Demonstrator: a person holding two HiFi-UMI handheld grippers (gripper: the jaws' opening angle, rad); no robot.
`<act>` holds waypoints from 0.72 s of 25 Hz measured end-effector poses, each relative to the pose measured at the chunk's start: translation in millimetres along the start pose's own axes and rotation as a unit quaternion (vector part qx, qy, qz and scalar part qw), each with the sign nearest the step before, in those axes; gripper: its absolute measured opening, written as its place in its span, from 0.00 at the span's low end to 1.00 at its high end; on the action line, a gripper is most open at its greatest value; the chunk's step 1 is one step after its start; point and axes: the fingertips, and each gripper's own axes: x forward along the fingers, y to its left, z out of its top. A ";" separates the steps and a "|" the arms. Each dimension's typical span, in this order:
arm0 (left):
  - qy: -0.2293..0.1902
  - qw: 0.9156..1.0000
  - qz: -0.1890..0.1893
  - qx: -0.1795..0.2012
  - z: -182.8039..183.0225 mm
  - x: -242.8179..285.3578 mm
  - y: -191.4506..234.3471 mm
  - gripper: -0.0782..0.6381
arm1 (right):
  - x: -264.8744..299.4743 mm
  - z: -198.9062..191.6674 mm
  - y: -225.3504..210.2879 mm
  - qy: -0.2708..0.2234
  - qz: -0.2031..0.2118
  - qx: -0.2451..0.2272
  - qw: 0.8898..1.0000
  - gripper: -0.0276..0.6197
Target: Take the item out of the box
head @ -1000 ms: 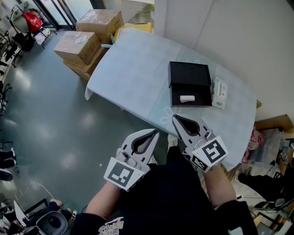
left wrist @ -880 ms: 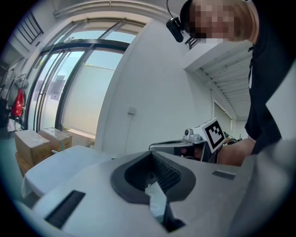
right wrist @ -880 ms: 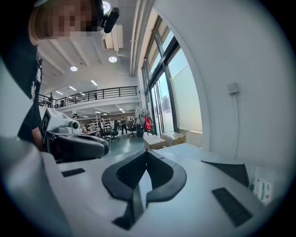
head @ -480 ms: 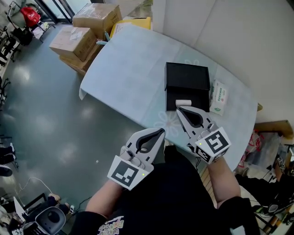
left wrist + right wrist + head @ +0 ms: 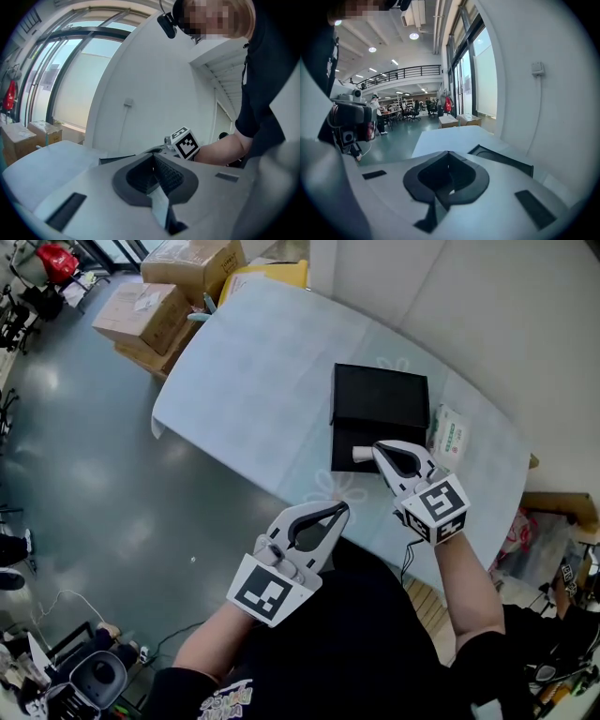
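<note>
The person is wearing a black short-sleeved top (image 5: pixel 356 643), which is carrying a small pastel print (image 5: pixel 225 703) near its lower edge. The left gripper (image 5: pixel 343 507) and the right gripper (image 5: pixel 377 446) are each showing a pale grey shell with a black-lined teardrop opening behind the tips. The left cube (image 5: pixel 269 589) and the right cube (image 5: pixel 433 510) are displaying black square markers on white faces. 1 thin black cable (image 5: pixel 406 557) is trailing below the right gripper.

One black box (image 5: pixel 380 397), one white item (image 5: pixel 363 455), one packet (image 5: pixel 450 432).
</note>
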 end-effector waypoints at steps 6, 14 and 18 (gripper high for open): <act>0.008 1.000 0.003 -0.009 -6.7 18.9 7.8 0.12 | 24.3 -36.2 -23.6 0.070 0.031 -0.032 0.997 0.06; 0.023 0.999 0.014 -0.028 -19.7 32.4 17.3 0.12 | 48.9 -100.6 -34.9 0.196 0.111 -0.085 0.971 0.15; 0.027 0.999 0.019 -0.038 -28.9 36.0 22.8 0.12 | 57.7 -133.2 -36.3 0.251 0.144 -0.134 0.948 0.21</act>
